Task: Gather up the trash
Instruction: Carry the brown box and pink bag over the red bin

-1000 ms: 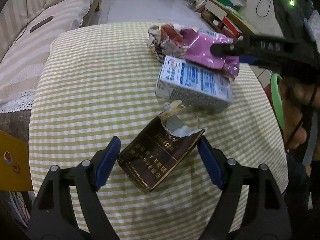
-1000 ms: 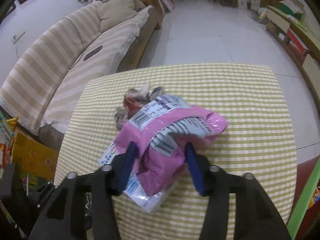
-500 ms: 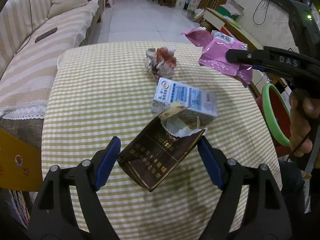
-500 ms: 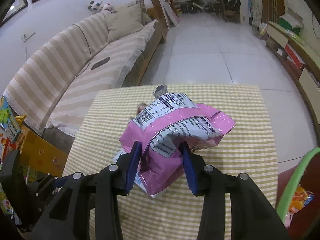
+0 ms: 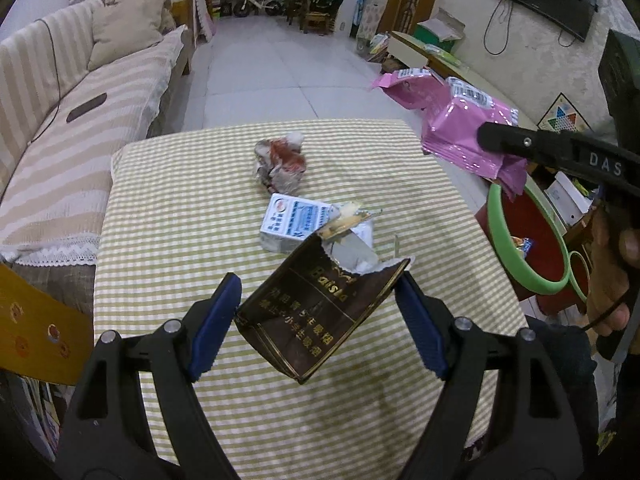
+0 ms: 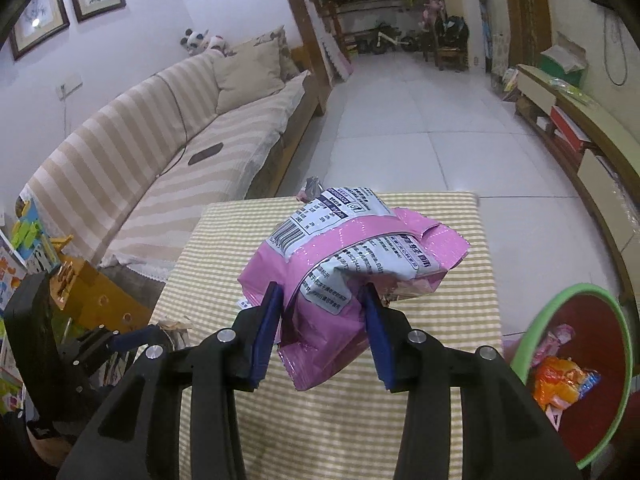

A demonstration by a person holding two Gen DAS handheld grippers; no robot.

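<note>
My left gripper is shut on a torn dark brown cigarette pack and holds it above the checked table. My right gripper is shut on a crumpled pink snack bag, held in the air over the table's right side; the bag also shows in the left wrist view. A white and blue carton and a crumpled red and grey wrapper lie on the table. A red bin with a green rim stands right of the table, with wrappers inside.
A striped sofa runs along the left of the table. A yellow box stands at the table's left front corner. A low cabinet lines the right wall. Tiled floor lies beyond the table.
Both grippers have risen with their loads. The pink bag has lifted off the carton and moved right toward the bin. The carton and crumpled wrapper stay on the table.
</note>
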